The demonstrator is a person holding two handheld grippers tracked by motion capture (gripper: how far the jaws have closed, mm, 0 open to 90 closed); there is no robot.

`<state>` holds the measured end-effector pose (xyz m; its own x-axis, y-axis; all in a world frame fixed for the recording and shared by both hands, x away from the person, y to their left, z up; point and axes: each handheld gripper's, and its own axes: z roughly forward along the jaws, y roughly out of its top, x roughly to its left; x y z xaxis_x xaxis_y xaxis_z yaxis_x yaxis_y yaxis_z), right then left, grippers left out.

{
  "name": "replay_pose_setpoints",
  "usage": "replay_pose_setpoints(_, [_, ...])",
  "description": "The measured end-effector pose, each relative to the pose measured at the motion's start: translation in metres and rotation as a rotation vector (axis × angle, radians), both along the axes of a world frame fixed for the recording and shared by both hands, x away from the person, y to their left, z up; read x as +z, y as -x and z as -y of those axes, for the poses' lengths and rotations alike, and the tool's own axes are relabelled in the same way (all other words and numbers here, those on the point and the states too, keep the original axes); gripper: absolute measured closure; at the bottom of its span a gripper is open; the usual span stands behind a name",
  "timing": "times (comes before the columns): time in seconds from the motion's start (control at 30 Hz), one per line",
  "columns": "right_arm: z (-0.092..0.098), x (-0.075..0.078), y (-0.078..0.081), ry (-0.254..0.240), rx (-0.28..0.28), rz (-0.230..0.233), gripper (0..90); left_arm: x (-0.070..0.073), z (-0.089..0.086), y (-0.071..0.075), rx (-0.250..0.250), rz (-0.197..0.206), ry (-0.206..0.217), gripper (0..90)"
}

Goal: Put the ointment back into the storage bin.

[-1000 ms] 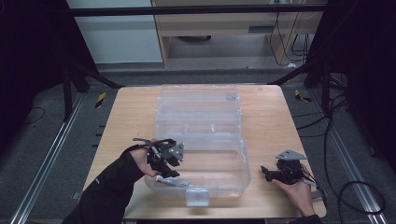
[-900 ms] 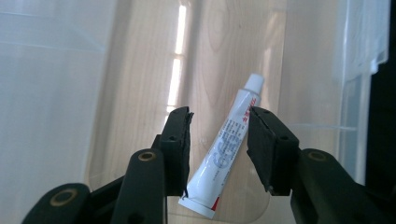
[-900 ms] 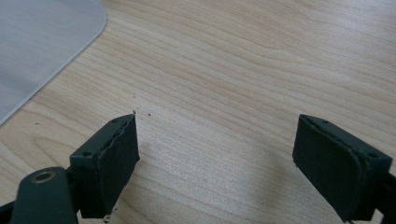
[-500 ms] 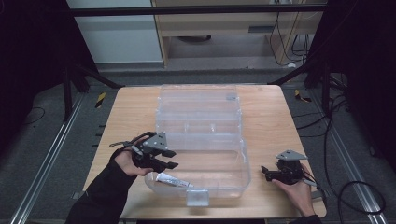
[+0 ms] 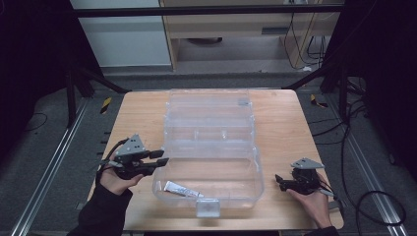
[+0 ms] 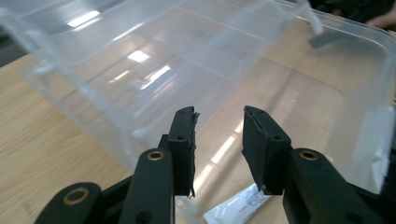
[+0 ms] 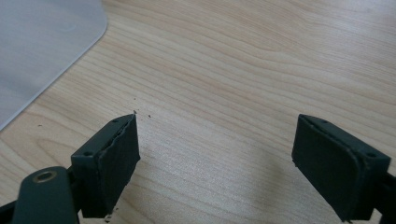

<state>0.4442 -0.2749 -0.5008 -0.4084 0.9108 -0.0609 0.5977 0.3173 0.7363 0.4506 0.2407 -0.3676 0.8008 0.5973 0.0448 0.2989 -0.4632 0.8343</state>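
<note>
Where the high view looks down on the light wooden desk (image 5: 142,123), a clear plastic storage box with its lid folded open (image 5: 211,142) lies at the centre, and a small white tube with dark print (image 5: 183,190) rests on the floor of the near compartment, close to its left wall. At the left edge of the box, the left tool (image 5: 161,162) is held level just outside the near compartment wall, its tips pointing toward the box; its jaws have just been closing and stand with a narrow gap, with nothing between them. The right tool (image 5: 278,182) rests in a hand on the desk, near the right wall of the box and apart from it, jaws spread and empty. From the left gripper view, the left tool (image 6: 218,140) shows two black pads a small way apart with no object gripped; the clear box wall (image 6: 93,107) lies just ahead, and the white tube (image 6: 236,209) is seen through the plastic, low between the jaws. From the right gripper view, the right tool (image 7: 215,158) has its pads wide apart over bare wood, with a corner of the clear box (image 7: 42,51) at upper left.
</note>
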Motion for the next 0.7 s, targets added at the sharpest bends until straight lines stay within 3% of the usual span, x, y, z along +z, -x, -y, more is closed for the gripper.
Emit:
replay_pose_setpoints(0.1, [0.001,0.001,0.000,-0.006,-0.003,0.007,15.1,-0.005,-0.013,0.002,0.097,0.010,0.015,62.0])
replay_pose_setpoints(0.33, [0.002,0.002,0.001,-0.022,-0.008,0.011,15.1,-0.025,-0.044,-0.003,0.330,0.019,0.065,46.9])
replay_pose_setpoints(0.43, [0.002,0.002,0.001,-0.024,-0.012,0.009,15.1,-0.035,-0.053,-0.007,0.384,0.013,0.070,40.7])
replay_pose_setpoints(0.7, [0.003,0.003,0.002,-0.031,-0.010,0.016,14.9,-0.063,-0.071,-0.015,0.516,-0.023,0.019,30.4])
